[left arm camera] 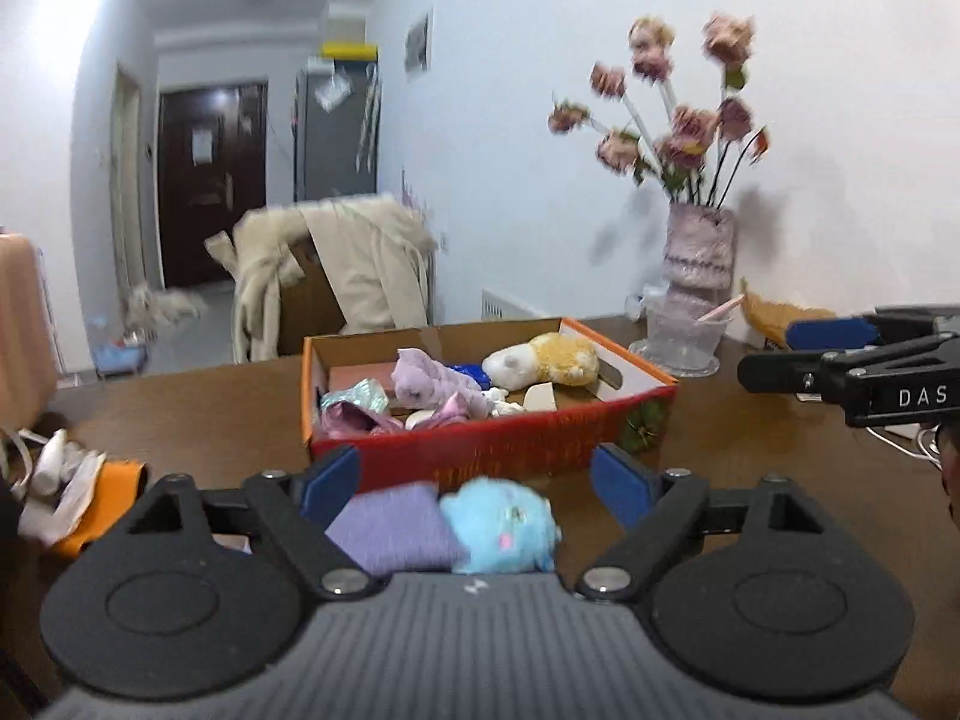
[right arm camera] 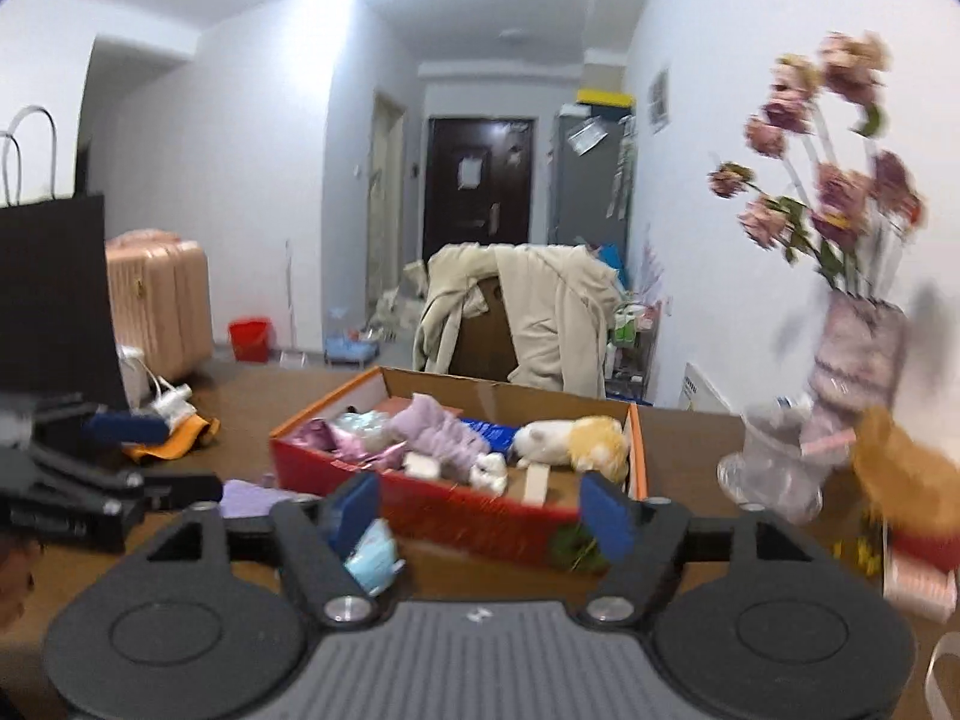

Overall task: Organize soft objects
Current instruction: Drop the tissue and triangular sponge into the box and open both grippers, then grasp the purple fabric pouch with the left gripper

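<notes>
So the soft stuff: a lavender knit pouch and a fluffy blue plush sit side by side, touching, on the brown desk, just in front of the red cardboard box. Both lie between the blue pads of the left tool, which is spread wide w/ nothing pinched. Can't tell if the pads are actually touching either one, pic is kinda blurry there.

Inside the box there's a purple plush, a white-and-yellow plush, something shiny pink/teal near the box's left wall, plus a few white bits. Box is open on top, orange rim.

Right tool is also spread apart, holding nothing. From its cam the blue plush shows just beside its left pad, and the lavender pouch is farther left, next to the left tool. Box is straight ahead of it.

Further out: a clear glass cup and a pinkish vase w/ dried roses by the desk's far right edge near the wall. Orange cloth w/ white cables on it by the left edge. Behind the desk, a chair w/ a beige coat draped over it.
</notes>
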